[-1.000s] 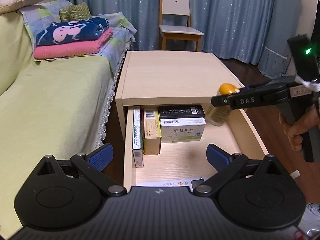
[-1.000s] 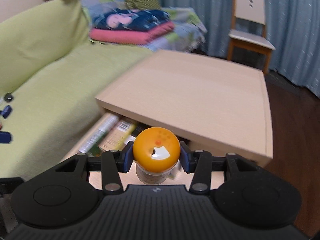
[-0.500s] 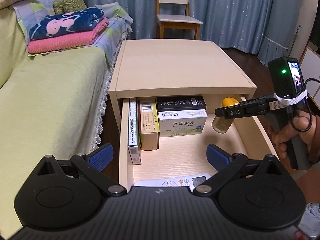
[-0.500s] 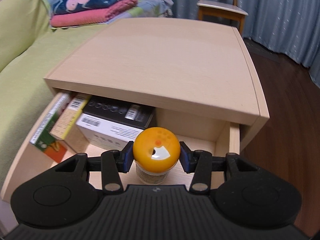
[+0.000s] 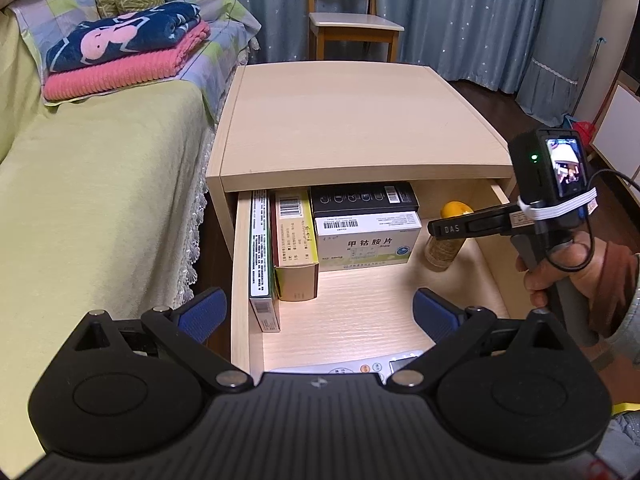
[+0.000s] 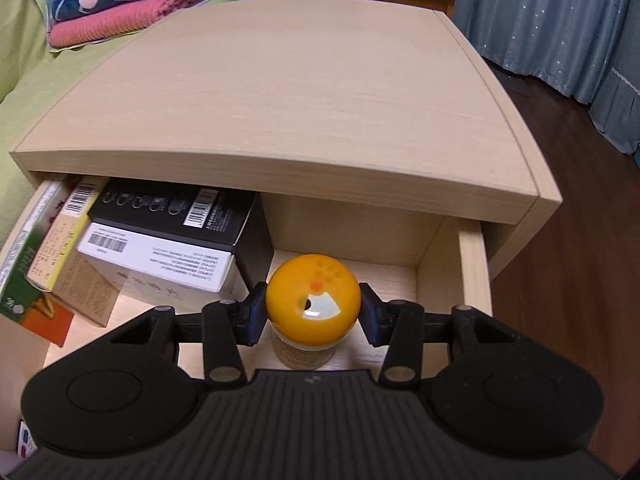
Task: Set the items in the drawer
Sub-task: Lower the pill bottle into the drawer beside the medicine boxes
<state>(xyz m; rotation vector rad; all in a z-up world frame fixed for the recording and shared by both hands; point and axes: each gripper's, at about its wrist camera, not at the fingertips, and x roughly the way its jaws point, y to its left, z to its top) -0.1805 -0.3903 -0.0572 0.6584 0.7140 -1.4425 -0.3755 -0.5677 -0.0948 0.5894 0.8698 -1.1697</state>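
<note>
From my left wrist view, my left gripper [image 5: 316, 312] has its blue fingers [image 5: 200, 312] spread wide with nothing between them, hovering above the front of the open drawer [image 5: 242, 280]. One finger sits outside the drawer's left wall, the other over its floor toward the right. Across from me, my right gripper [image 5: 450, 229] reaches in from the right, its fingers closed around the neck of the bottle [image 5: 444, 250] just under the orange cap. The bottle stands upright, long axis vertical, in the drawer's back right corner, near the white box [image 5: 368, 244]. A black box [image 5: 362, 200] lies on that white one; two more boxes stand on edge along the left wall. A white device [image 5: 360, 366] lies at the front edge. The middle of the drawer floor is bare.

From my right wrist view, my right gripper [image 6: 313, 314] has its fingers [image 6: 254, 314] pressed against both sides of the bottle [image 6: 313, 304], cap facing the camera, base down toward the drawer floor; I cannot tell whether the base touches. The bottle sits between the black box [image 6: 176, 216] on its left and the drawer's [image 6: 472, 264] right wall, with a gap on either side. The nightstand top [image 6: 280, 92] overhangs the drawer's back part.
</note>
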